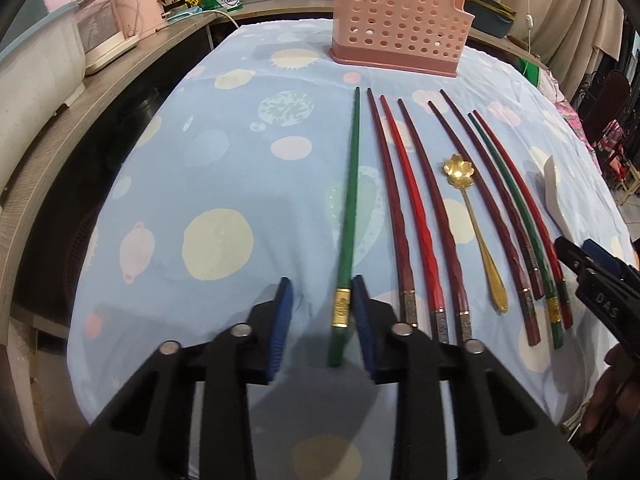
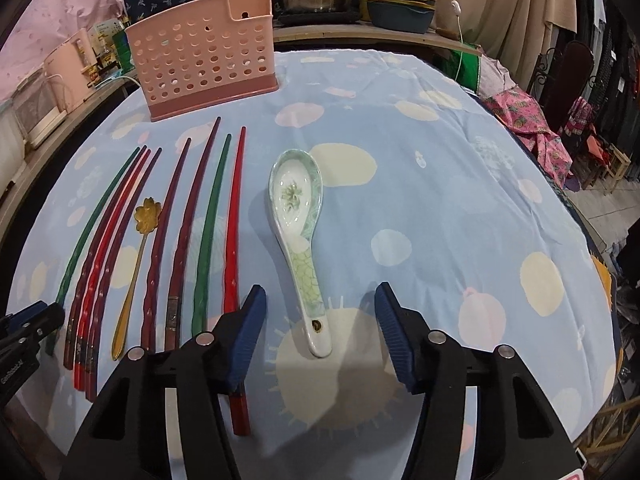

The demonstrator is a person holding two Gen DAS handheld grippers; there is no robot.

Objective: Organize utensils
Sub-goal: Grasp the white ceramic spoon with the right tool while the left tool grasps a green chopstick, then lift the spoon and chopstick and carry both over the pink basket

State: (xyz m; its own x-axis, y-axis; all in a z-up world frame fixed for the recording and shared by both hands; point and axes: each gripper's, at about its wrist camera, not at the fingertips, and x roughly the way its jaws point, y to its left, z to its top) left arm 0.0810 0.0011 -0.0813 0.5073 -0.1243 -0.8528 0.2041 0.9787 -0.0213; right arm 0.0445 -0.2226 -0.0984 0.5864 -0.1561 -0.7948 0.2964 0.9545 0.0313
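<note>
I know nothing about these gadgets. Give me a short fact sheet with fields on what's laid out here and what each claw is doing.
surface: table under a blue cloth with pastel circles
container: pink perforated plastic utensil holder, upright at the far end
chopsticks: eight in a row, red, maroon and green
small spoon: gold flower-bowled metal spoon, lying among the chopsticks
big spoon: white and green ceramic soup spoon
left gripper: leftmost green chopstick between its fingers, one pad not touching
right gripper: open, astride the ceramic spoon's handle

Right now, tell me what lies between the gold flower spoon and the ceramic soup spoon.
Four chopsticks lie side by side between the gold flower spoon and the ceramic soup spoon: two dark maroon, then a green one, then a red one. The right wrist view shows it.
</note>
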